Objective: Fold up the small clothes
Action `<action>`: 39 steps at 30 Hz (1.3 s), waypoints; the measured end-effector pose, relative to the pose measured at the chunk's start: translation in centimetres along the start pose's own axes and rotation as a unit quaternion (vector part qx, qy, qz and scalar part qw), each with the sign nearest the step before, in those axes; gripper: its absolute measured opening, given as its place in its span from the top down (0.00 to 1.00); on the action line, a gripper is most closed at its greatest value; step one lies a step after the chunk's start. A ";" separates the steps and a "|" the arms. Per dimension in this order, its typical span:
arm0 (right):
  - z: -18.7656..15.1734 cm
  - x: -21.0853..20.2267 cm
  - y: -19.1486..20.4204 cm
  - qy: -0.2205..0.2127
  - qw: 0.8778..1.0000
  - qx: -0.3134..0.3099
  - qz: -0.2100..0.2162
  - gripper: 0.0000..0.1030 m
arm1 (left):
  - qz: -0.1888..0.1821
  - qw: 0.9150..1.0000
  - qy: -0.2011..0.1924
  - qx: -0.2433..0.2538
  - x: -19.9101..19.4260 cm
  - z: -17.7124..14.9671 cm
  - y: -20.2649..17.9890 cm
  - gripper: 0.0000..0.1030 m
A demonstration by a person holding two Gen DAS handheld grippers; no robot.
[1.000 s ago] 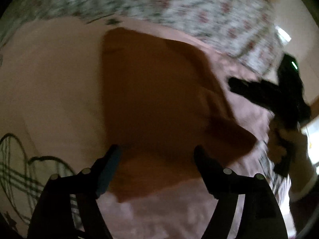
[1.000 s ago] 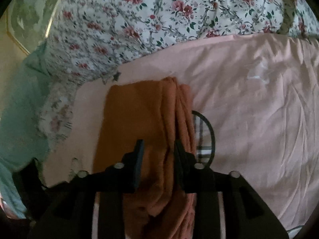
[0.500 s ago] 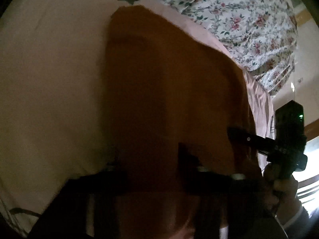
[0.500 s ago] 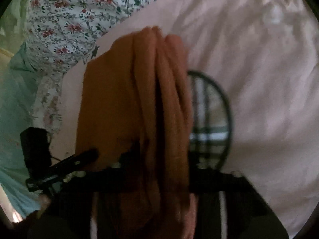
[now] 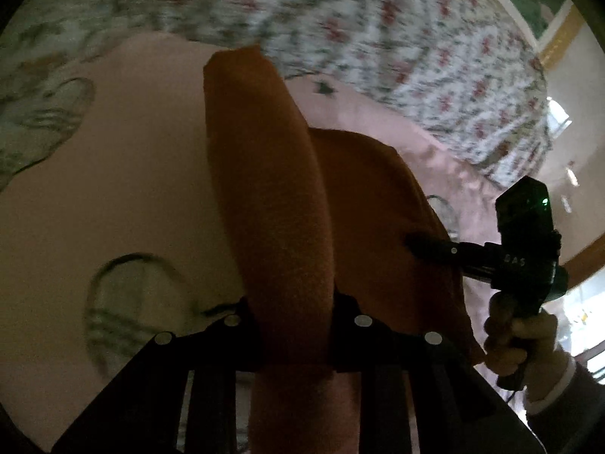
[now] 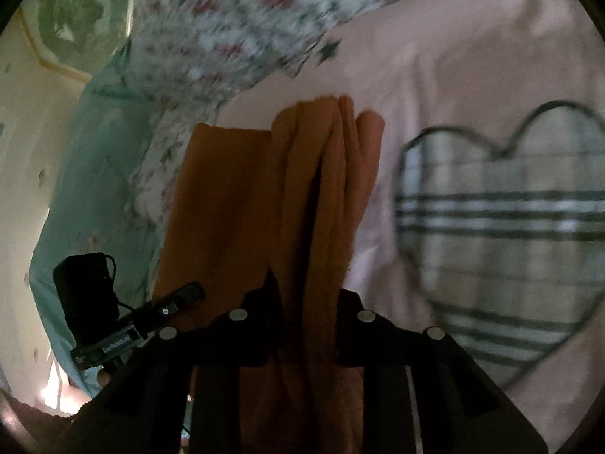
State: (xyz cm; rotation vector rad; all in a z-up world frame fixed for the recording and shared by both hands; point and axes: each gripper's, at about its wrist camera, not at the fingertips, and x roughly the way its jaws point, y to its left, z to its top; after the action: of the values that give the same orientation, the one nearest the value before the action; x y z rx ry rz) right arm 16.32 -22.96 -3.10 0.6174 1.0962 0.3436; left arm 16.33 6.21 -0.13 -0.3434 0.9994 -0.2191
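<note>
An orange garment (image 5: 272, 196) hangs lifted above the pink bedsheet (image 5: 132, 174), held at two edges. My left gripper (image 5: 295, 325) is shut on one bunched edge of it. My right gripper (image 6: 302, 321) is shut on the other bunched edge (image 6: 321, 196). The right gripper also shows in the left wrist view (image 5: 431, 246), pinching the cloth at its right side. The left gripper shows in the right wrist view (image 6: 185, 299) at the cloth's left side.
A floral duvet (image 5: 378, 30) lies at the far side of the bed. The pink sheet carries a plaid heart print (image 6: 503, 234). A pale green sheet (image 6: 98, 174) hangs at the bed's left edge.
My left gripper went from open over the flat garment to shut on its edge. Both grippers have lifted the cloth off the sheet, and it now hangs bunched between them.
</note>
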 end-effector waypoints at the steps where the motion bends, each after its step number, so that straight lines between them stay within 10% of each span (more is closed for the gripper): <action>1: -0.2 1.1 0.6 0.009 1.000 -0.002 0.004 0.78 | 0.007 1.000 0.000 -0.008 -0.5 -0.4 1.3 0.78; 11: -1.5 6.5 2.0 0.046 0.998 -0.015 -0.027 0.78 | 0.027 0.998 0.023 -0.049 0.6 -3.6 7.0 0.73; 16: -1.6 6.1 0.9 0.049 0.996 -0.014 -0.074 0.57 | 0.045 0.997 0.033 -0.050 0.5 -3.5 6.9 0.39; 24: -0.7 1.0 4.6 -0.040 0.990 -0.071 -0.116 0.54 | 0.062 0.995 0.008 -0.077 -1.7 -3.5 8.7 0.31; 31: 0.0 6.1 4.6 0.013 0.988 -0.062 -0.144 0.68 | 0.066 0.994 0.016 -0.082 -1.2 -3.7 8.5 0.31; 33: 0.2 6.9 3.8 0.020 0.991 -0.040 -0.128 0.89 | 0.066 0.994 0.020 -0.083 -0.6 -3.3 8.2 0.31; 39: 0.9 0.9 7.5 -0.059 0.996 -0.061 -0.017 0.90 | 0.049 0.996 0.014 -0.075 -0.8 -2.5 7.4 0.29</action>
State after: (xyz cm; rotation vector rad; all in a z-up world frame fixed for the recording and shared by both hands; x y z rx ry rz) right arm 17.77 -16.86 1.18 0.5039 0.9648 0.3387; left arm 14.00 12.81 -3.56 -0.4275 1.0596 -0.0593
